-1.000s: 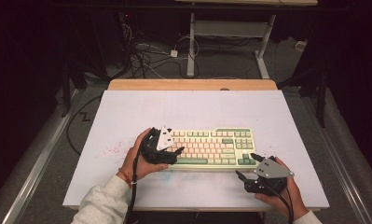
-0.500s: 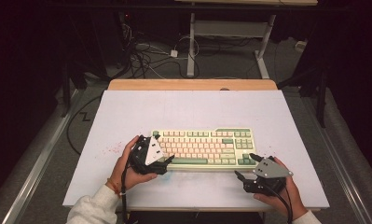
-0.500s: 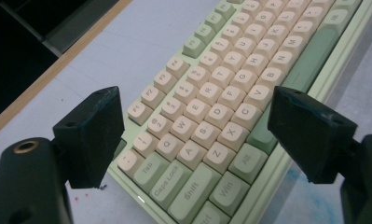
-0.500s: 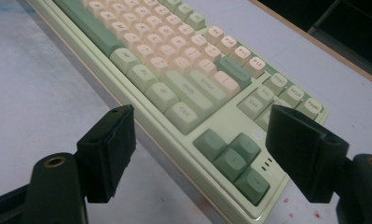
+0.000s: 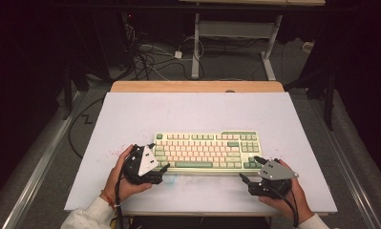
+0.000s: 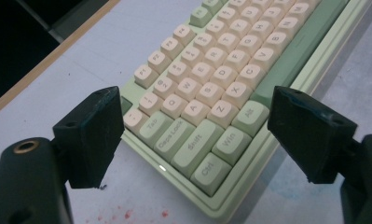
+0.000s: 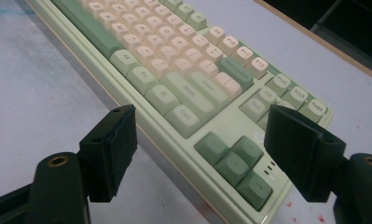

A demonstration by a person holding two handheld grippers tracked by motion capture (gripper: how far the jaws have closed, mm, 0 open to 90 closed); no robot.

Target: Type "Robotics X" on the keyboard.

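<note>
— Dark room round the rig, cables on the floor (image 5: pixel 145 57) behind; what's on the tabletop (image 5: pixel 193 112)?

— White sheet w/ a wooden strip (image 5: pixel 197 86) along the far edge. One thing on it: a pale green keyboard (image 5: pixel 208 150), cream and green keys, lying flat towards the near side, approx. centre.

— Left tongs?

— Left tongs (image 5: pixel 160 171) sit at the kbd's near-left corner, held in the person's left hand (image 5: pixel 121 179), grey three-cornered plate on top. In the left gripper view the tongs (image 6: pixel 193 135) stand wide apart, nothing between the pads; the corner w/ Ctrl, Shift, Caps Lock lies between and just beyond them. Can't tell if a pad touches the case.

— Right side?

— Right tongs (image 5: pixel 250 169) at the near-right corner, in the right hand (image 5: pixel 288 195), also w/ a grey plate. Right gripper view: tongs (image 7: pixel 200 154) likewise apart and empty, dark green arrow keys (image 7: pixel 235 163) between the jaws, one jaw over bare tabletop in front of the kbd, the other over its right end.

— Anything else?

— Small red specks (image 6: pixel 127 214) on the sheet by the left corner, a few by the right (image 7: pixel 305 212) too; faint blue smudge (image 5: pixel 183 179) just in front of the kbd.
</note>
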